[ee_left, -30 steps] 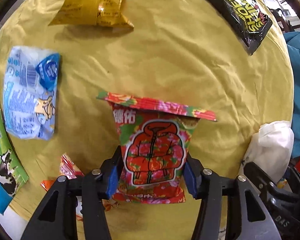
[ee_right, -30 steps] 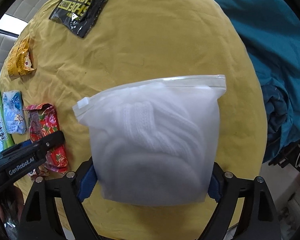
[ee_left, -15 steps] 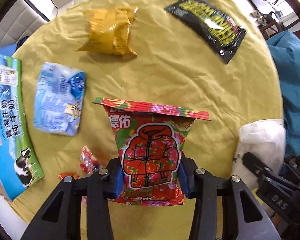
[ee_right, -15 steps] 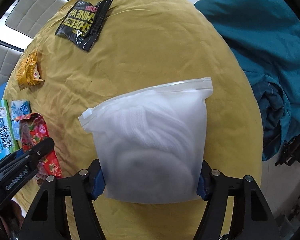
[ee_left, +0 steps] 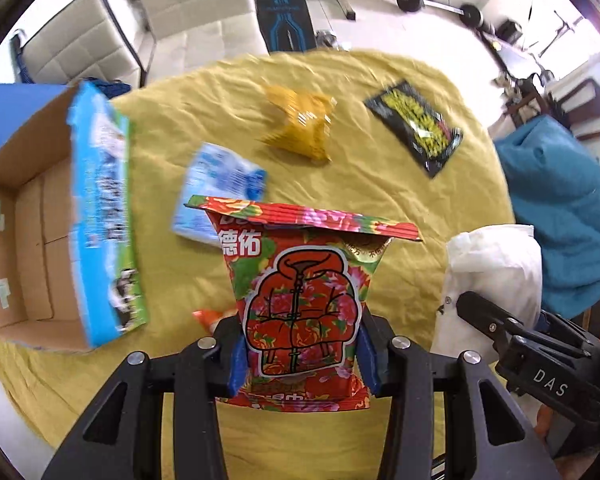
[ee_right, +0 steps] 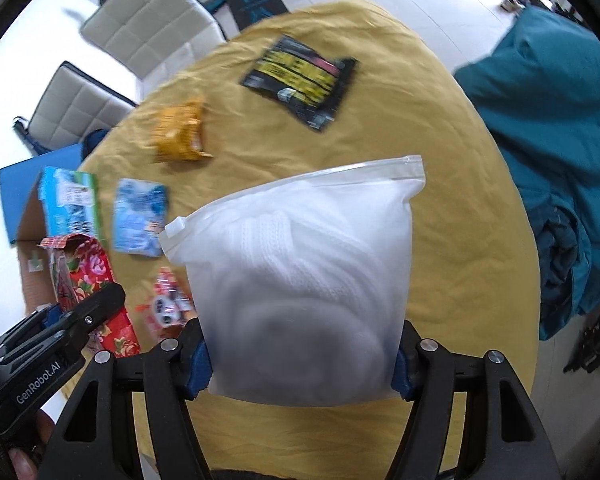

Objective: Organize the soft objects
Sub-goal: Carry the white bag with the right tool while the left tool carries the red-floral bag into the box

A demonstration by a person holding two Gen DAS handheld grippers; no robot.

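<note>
A red floral snack packet (ee_left: 300, 304) is clamped upright in the left gripper (ee_left: 300, 354), while a frosted zip bag of white knitwear (ee_right: 304, 288) is pinched by the right gripper (ee_right: 302, 364). The open cardboard box (ee_left: 32, 240) lies leftward, nearer the left gripper, above the yellow cloth (ee_left: 380, 184).

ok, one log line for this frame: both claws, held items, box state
left claw: shut on red floral packet | right claw: shut on white zip bag | both lifted above yellow cloth | cardboard box: open

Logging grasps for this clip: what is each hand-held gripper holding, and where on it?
Left hand-held gripper: red floral snack packet, pinched across its lower sides. Right hand-held gripper: white zip bag, lower sides.
</note>
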